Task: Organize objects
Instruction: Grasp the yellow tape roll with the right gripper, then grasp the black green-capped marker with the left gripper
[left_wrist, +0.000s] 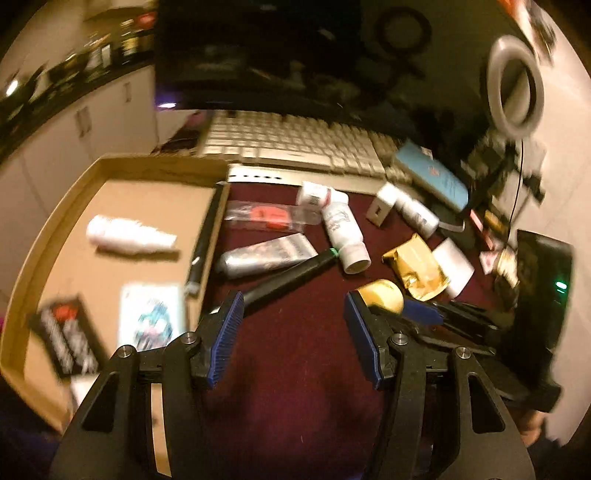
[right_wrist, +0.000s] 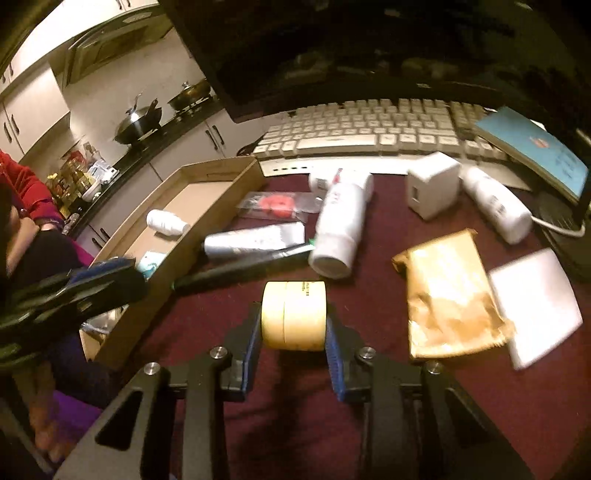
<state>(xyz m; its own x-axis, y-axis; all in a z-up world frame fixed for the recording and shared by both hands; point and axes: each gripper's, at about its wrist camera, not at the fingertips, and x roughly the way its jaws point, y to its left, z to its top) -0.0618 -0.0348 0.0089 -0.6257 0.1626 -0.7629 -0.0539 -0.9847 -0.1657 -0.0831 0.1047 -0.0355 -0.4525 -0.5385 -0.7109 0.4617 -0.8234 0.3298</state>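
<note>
1. Right hand-held gripper (right_wrist: 293, 325) pinching yellow jar (right_wrist: 294, 314) above maroon counter (right_wrist: 295, 406).
2. Left hand-held gripper (left_wrist: 293, 325) spread, empty, hovering low.
3. Cardboard tray (left_wrist: 55, 221) to its left; keyboard (left_wrist: 295, 144) ahead; kitchen cabinets (right_wrist: 37, 103) beyond.

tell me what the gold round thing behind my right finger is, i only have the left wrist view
observer: It is a pale yellow jar lying on its side, with the right gripper shut on it, one pad on each flat end.
operator: where does my gripper sit from over there
observer: The left gripper shows at the near end of the cardboard box, well apart from the jar.
operator: anyone near the box side
observer: Yes, a person's arm in a red sleeve is at the far left, beyond the box.
</note>
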